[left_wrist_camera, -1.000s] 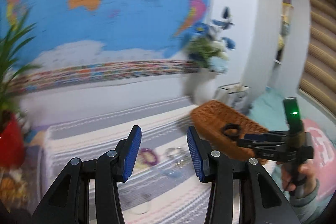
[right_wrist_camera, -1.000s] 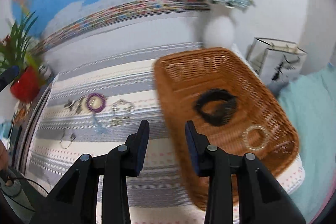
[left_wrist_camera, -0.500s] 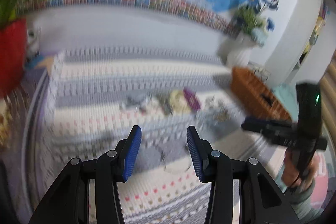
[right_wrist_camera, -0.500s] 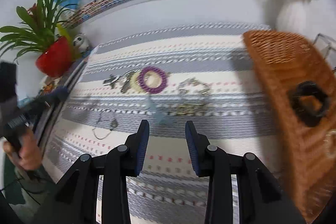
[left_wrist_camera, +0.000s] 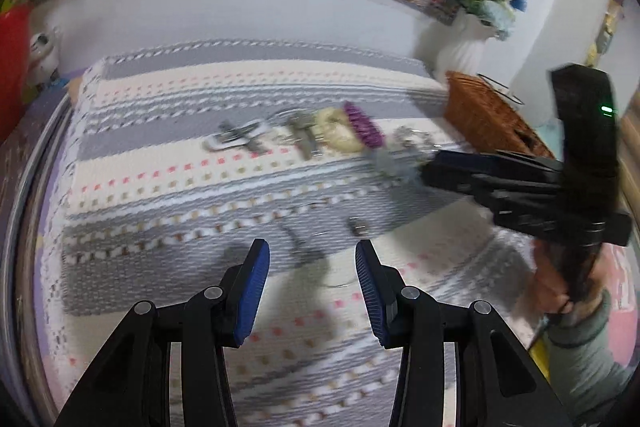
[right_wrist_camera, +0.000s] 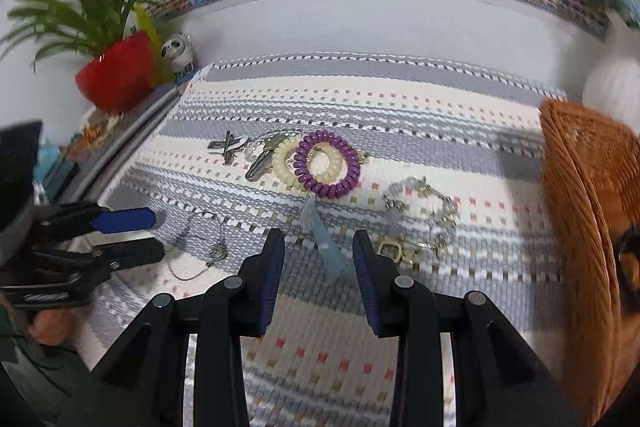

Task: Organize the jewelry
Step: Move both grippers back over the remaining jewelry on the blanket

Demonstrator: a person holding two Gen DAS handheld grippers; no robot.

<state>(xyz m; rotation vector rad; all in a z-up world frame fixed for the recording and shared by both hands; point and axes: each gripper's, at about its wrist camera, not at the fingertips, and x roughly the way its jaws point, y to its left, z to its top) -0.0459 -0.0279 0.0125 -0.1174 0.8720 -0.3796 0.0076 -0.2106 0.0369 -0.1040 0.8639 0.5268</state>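
Loose jewelry lies on a striped woven cloth (right_wrist_camera: 400,99). A purple coil bracelet (right_wrist_camera: 326,163) overlaps a cream coil bracelet (right_wrist_camera: 285,163); both also show in the left wrist view, purple coil bracelet (left_wrist_camera: 362,125). A pale blue tassel (right_wrist_camera: 326,247) trails from it and lies in line with the gap of my right gripper (right_wrist_camera: 318,247), which is open and holds nothing. A beaded bracelet with a gold clasp (right_wrist_camera: 424,219) lies to its right. My left gripper (left_wrist_camera: 312,255) is open over a thin wire necklace with a pendant (left_wrist_camera: 316,239).
A wicker basket (right_wrist_camera: 580,187) at the cloth's right end holds a black scrunchie (right_wrist_camera: 630,255). Metal hair clips (right_wrist_camera: 226,145) lie left of the coils. A red plant pot (right_wrist_camera: 116,71) and a panda figure (right_wrist_camera: 178,51) stand back left; a white vase (left_wrist_camera: 468,47) back right.
Both grippers have come down toward the cloth. The right wrist view swung left from the basket to the loose jewelry. The left wrist view tilted from the wall map down onto the cloth.
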